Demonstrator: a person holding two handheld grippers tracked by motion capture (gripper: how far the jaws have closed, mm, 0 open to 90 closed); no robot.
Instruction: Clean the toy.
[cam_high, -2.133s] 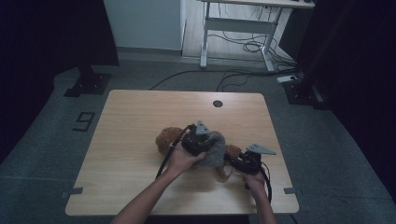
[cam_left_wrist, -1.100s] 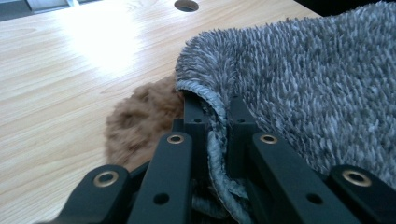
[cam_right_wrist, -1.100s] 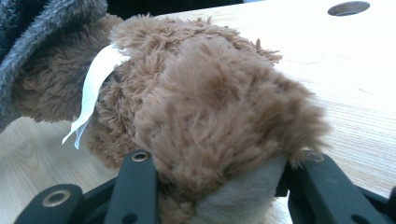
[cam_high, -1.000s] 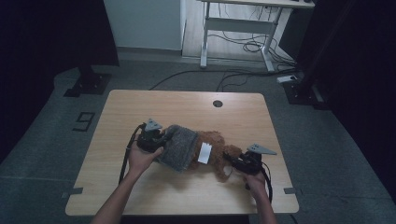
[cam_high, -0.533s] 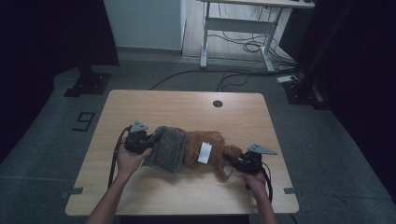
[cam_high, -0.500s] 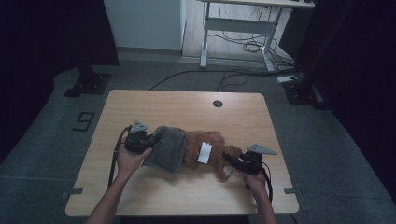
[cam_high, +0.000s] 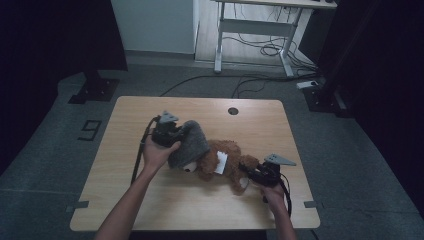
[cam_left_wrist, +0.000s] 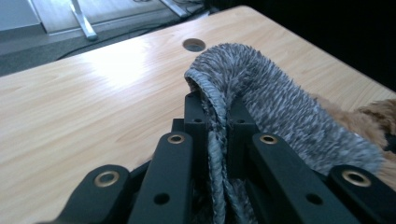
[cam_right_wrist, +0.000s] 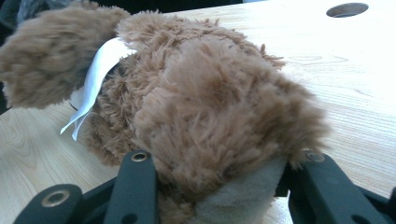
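One blank white tag (cam_high: 220, 162) on teddy bear (cam_high: 227, 156); left hand-held gripper (cam_high: 172, 136) clenching grey sweater (cam_high: 192, 144), right hand-held gripper (cam_high: 251, 172) its foot (cam_right_wrist: 224, 154).

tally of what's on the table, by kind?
Brown plush teddy bear: 1
Grey knitted garment, over the bear's head: 1
White fabric tag on the bear: 1
Handheld black grippers, left and right: 2
Total: 5

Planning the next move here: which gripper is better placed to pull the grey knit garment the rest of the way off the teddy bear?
Left. The left gripper is already shut on the grey knit garment at its hem, while the right gripper clamps the teddy bear by a foot, anchoring it.
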